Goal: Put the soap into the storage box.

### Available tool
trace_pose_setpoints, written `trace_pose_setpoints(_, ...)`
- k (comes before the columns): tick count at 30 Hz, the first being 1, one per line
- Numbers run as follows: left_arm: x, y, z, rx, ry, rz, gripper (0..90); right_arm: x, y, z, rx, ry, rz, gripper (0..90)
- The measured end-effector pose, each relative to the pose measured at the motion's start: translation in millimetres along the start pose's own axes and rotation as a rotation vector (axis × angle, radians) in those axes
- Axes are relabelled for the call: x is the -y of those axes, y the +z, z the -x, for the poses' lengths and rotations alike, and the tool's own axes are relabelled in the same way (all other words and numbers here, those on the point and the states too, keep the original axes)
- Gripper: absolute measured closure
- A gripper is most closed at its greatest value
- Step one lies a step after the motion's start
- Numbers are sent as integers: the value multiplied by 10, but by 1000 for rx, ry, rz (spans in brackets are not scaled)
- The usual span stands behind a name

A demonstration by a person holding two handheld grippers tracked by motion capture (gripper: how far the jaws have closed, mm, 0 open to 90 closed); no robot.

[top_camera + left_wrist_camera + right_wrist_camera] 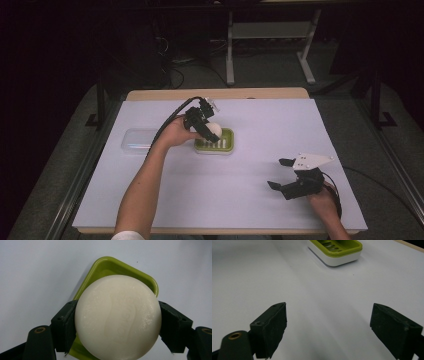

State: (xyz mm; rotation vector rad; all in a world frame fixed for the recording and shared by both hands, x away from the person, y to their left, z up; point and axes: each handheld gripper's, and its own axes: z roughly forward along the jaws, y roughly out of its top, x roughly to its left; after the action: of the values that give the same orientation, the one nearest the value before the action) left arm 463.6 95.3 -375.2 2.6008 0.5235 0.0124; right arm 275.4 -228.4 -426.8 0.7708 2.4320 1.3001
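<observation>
- Over the middle of the table (260, 200), a little left of centre, the left gripper (209, 131) is gripping a round white bar of soap (213, 130), its two black jaws pressing on the bar's opposite sides.
- Seen along those jaws in the left gripper view, the soap (118, 317) is hanging above the green soap dish (110, 266), covering most of the tray so that just the far corner and one side rim are showing around it.
- Whether the bar is touching the dish or hanging just clear of it is not something the pictures are settling.
- From the high view, the soap dish (216, 141) is sitting on the white sheet with its green slotted tray on a white base, and the soap is lying over its left part.
- Just left of the dish, a clear plastic lid (138, 141) is lying flat on the sheet, partly behind the person's left hand (176, 132).
- Toward the near right corner, the right gripper (281, 174) is resting low over the table, well apart from the dish, with its jaws standing wide and nothing between them.
- Looking along the right gripper (328, 331) in its own view, bare white sheet is lying between the spread jaws, and the soap dish (336, 250) is sitting far ahead.
</observation>
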Motion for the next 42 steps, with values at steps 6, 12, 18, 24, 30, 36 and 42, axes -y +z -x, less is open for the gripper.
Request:
trace_pose_setpoints(6, -3, 40, -10, 5, -6, -13, 255, 1, 1, 1, 0, -2, 1, 132)
trace_pose_setpoints(12, 4, 58, -27, 0, -15, -13, 255, 1, 2, 0, -2, -2, 1, 132)
trace_pose_setpoints(18, -6, 90, -19, 13, -7, -27, 255, 1, 0, 1, -2, -2, -1, 132)
trace_pose_setpoints(24, -20, 158, 3, 15, -10, -36, 255, 1, 2, -3, -4, -4, -2, 132)
trace_pose_setpoints(30, -6, 170, -26, 11, -19, -35, 255, 5, 0, 4, -2, -3, -4, 132)
trace_pose_setpoints(36, -8, 190, -28, 3, -15, -44, 254, 4, 2, 2, -3, -5, -5, 132)
trace_pose_setpoints(42, -9, 209, -27, 2, -15, -48, 254, 7, -3, 5, -2, -3, -2, 132)
